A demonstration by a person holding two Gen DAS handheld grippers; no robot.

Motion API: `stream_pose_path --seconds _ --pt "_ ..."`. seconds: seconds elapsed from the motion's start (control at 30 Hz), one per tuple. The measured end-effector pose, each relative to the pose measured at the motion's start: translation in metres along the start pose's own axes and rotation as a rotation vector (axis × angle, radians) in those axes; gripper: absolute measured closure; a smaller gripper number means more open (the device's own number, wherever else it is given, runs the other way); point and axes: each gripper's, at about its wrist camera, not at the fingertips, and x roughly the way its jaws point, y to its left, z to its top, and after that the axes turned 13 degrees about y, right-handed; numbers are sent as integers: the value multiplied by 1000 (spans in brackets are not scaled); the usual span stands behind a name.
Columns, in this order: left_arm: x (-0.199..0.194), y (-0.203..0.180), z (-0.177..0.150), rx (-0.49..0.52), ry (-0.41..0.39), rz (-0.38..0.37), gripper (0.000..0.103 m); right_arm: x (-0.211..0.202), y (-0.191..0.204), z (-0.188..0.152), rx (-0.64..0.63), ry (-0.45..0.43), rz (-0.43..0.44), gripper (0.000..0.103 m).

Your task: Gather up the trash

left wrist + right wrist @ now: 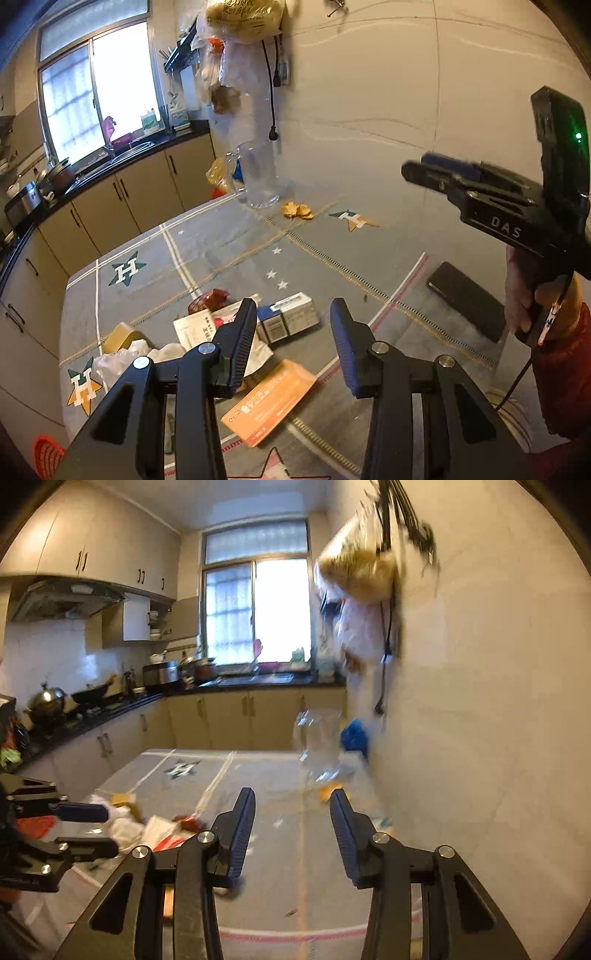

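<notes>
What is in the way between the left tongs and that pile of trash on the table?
Nothing visible. The left tongs hang open and empty just above the trash pile of wrappers and small boxes, with only air between. The right tongs are off to the side, and the glass jug stands far back by the wall.

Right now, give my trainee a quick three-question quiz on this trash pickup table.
1. True or false: the left gripper holds the orange envelope.
2. The glass pitcher stands: A) beside the wall, B) among the trash pile, C) in the sink.
3. Fill in: the dark phone lies below the ___ gripper in the left wrist view.

Key: 1 false; 2 A; 3 right.
</notes>
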Motion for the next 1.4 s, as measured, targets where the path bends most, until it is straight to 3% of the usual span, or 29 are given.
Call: stream_pose_path --seconds 0.07,0.2,0.37,0.77,0.9,0.97,1.23,1.4 --pt "-5 -1 0 -7 -16 -11 60 -2 5 2 -18 -4 -6 58" --pt "-8 0 -11 -13 -23 14 57 12 7 -9 18 87 146 56" --pt "-10 26 -41 -79 5 37 57 31 26 -46 -9 199 205 56" --pt "-10 127 -127 -377 81 113 57 68 65 -88 4 397 403 56" --pt "8 160 -145 -467 117 118 55 76 80 -92 -13 420 418 56" --pt "19 171 -149 -494 131 108 49 80 85 -93 -19 427 418 54" --pt "42 182 -147 -550 144 133 44 95 91 -91 -20 450 420 53" --pt "25 156 -134 -459 85 141 44 100 90 -90 -19 452 415 53"
